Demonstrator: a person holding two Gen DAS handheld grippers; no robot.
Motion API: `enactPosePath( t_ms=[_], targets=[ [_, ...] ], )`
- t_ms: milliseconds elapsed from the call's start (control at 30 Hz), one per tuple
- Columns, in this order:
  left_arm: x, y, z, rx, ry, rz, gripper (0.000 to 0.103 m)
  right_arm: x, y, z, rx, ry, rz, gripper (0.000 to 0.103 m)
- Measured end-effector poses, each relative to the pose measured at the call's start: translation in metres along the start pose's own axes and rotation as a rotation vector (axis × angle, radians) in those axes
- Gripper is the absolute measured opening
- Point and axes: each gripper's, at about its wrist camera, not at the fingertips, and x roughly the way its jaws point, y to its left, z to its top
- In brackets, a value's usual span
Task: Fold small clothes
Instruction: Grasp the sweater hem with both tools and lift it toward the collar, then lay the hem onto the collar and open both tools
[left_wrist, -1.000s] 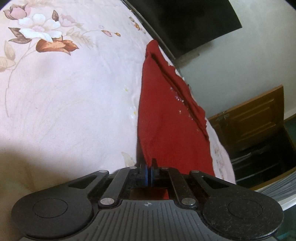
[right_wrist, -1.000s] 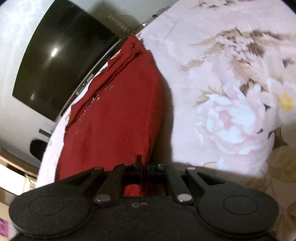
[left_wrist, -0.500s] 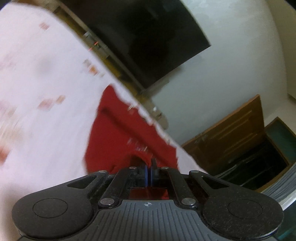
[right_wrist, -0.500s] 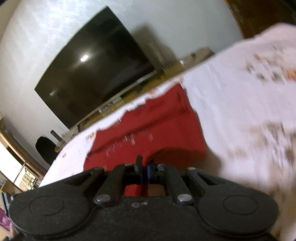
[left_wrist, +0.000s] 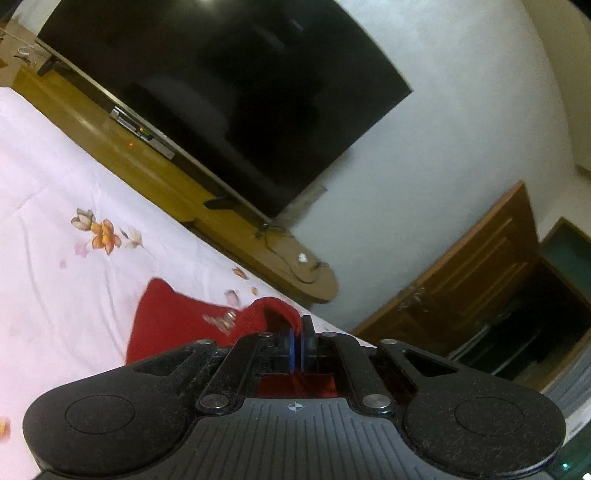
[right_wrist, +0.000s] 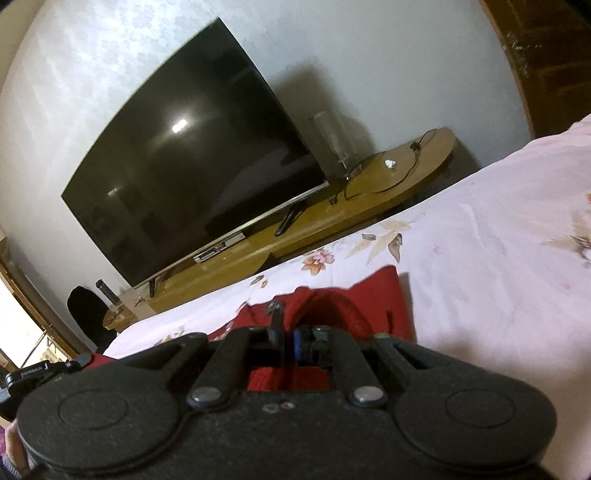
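A small red knitted garment (left_wrist: 170, 325) lies on a pink floral bedspread (left_wrist: 55, 221). My left gripper (left_wrist: 297, 334) is shut on a near edge of it, and the pinched cloth curls up over the jaws. My right gripper (right_wrist: 286, 332) is shut on another edge of the same garment (right_wrist: 384, 299), which bulges up in a loop just ahead of the jaws. Most of the garment is hidden behind the gripper bodies. The far part rests flat on the bedspread (right_wrist: 480, 258).
Beyond the bed's far edge stands a low wooden TV bench (right_wrist: 332, 214) with a large dark television (right_wrist: 199, 155) against a white wall. A wooden door (left_wrist: 465, 273) is at the right in the left wrist view. A dark chair (right_wrist: 86, 314) stands at the far left.
Both grippers have tilted up and carried their held edges forward over the garment. It now looks much shorter and bunched, and the television and wall fill the views.
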Motion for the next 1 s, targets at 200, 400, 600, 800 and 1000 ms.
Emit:
enactPosePath(
  t_ms=[200,400,600,800,1000],
  targets=[
    [0.071,0.027,0.014,-0.004,0.037,0.069,0.003,0.072,-0.030,0.014,0.037,0.040,0.016,0.005],
    [0.135,0.056,0.013,0.056,0.083,0.163,0.003,0.140,-0.058,0.006,0.006,0.115,-0.021,0.010],
    [0.134,0.075,-0.006,0.013,-0.018,0.202,0.040,0.148,-0.059,-0.017,-0.086,0.008,-0.087,0.032],
    [0.130,0.065,-0.003,0.108,-0.069,0.227,0.070,0.130,-0.050,-0.021,-0.136,-0.082,-0.126,0.061],
    [0.158,0.037,-0.011,0.347,0.082,0.345,0.051,0.150,-0.044,-0.022,-0.192,0.007,-0.174,0.057]
  ],
)
